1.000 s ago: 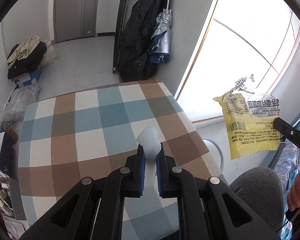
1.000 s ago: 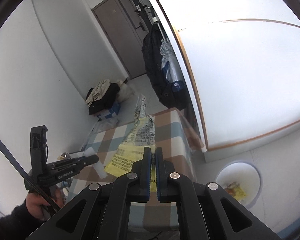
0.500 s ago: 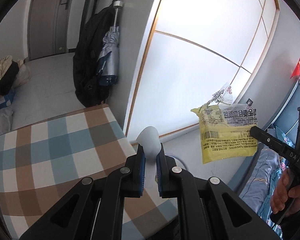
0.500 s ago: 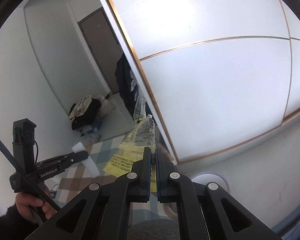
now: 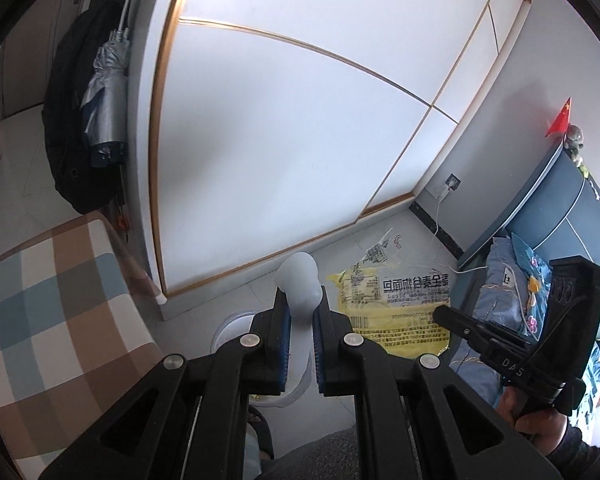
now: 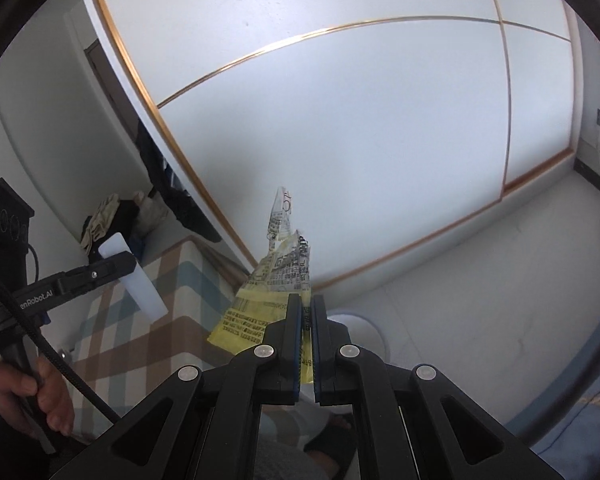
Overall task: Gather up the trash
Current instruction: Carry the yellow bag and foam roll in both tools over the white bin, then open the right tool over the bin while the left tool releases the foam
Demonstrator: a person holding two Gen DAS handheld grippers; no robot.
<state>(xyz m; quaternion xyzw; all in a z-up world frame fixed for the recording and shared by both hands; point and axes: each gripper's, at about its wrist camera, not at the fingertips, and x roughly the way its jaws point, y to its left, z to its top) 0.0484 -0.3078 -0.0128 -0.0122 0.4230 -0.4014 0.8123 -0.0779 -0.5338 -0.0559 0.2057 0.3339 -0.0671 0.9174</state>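
My left gripper (image 5: 299,320) clamps a pale translucent bottle (image 5: 298,286); my right gripper (image 6: 306,320) pinches a yellow printed wrapper (image 6: 260,304), both tilted down over a white bin (image 6: 360,330) on the floor. My tongs hide most of the bin.

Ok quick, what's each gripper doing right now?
Left gripper: closed on a white plastic piece.
Right gripper: closed on a yellow wrapper.

White bin (image 5: 224,330) — mostly behind gripper (image 5: 299,316)
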